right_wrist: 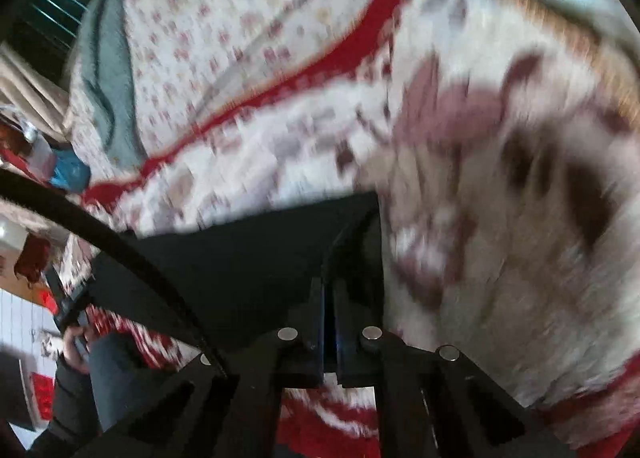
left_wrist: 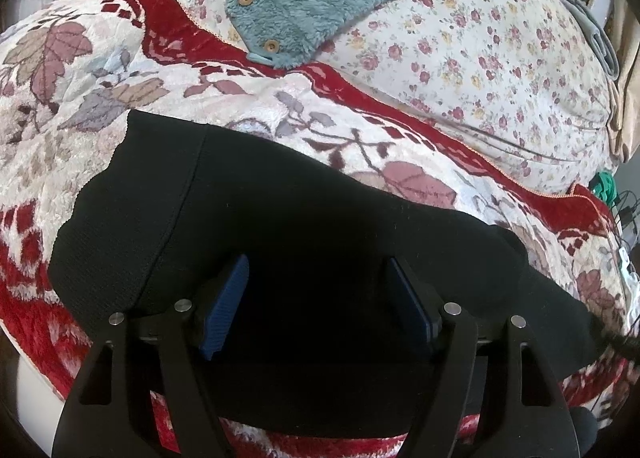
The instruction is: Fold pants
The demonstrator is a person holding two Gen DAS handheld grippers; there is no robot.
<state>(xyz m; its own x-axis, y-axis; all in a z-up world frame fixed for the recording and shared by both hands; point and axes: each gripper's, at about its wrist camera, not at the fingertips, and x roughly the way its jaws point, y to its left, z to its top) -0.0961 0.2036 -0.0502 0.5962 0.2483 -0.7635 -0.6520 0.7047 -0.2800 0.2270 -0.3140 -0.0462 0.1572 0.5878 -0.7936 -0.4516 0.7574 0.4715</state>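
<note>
Looks mid-fold to me: right gripper [right_wrist: 329,322] is pinched tight on a corner of the black knit pants [left_wrist: 280,242], left gripper [left_wrist: 316,298] gapes wide over them, gripping nothing, on the red-and-cream leaf-pattern plush blanket [left_wrist: 100,70]. Final folds remain.

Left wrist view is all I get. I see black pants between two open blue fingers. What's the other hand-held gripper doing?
Observer: The right hand-held gripper is shut, pinching an edge of the pants.
Operator: Are the pants flat over there?
Observer: No, the cloth draws into creases that run up to the pinch.
Operator: Can you see a person?
Observer: Yes, a hand in a dark sleeve shows at the lower left of the right wrist view.
</note>
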